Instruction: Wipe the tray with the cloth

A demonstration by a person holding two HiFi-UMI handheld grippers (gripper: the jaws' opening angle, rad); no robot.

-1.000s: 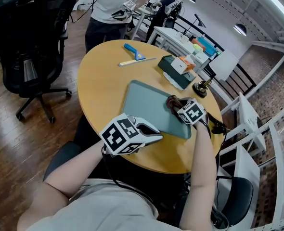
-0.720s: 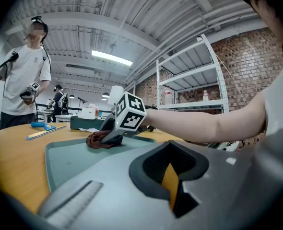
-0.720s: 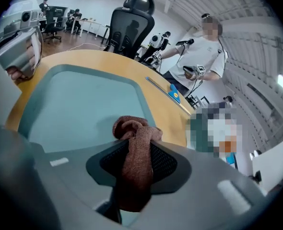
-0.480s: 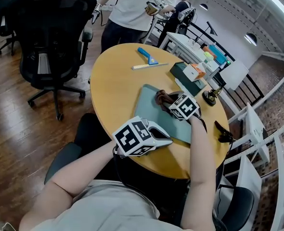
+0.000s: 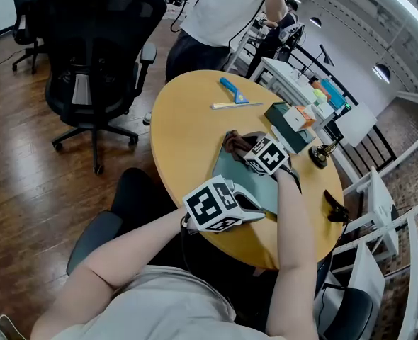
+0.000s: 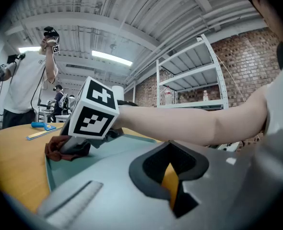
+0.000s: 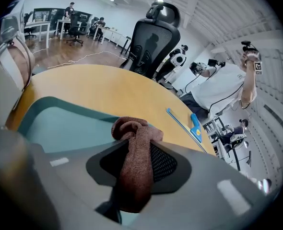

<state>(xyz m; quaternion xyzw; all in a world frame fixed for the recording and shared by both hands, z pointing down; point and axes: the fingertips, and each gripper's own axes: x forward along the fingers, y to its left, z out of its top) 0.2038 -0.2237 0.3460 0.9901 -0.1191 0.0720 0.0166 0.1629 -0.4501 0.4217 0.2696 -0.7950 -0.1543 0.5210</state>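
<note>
Two grippers divide the work: the right gripper point(image 7: 132, 183) clamps the cloth point(image 7: 134, 143) against the tray's point(image 7: 55, 123) far end for wiping; the left gripper point(image 6: 172, 188), jaws together on nothing, apparently steadies the tray's near edge.

Logged an office-lab: mesh office chair point(image 7: 156, 37) beyond my right jaws, metal shelving point(image 6: 192, 61) and brick wall point(image 6: 247, 51) past my left.
</note>
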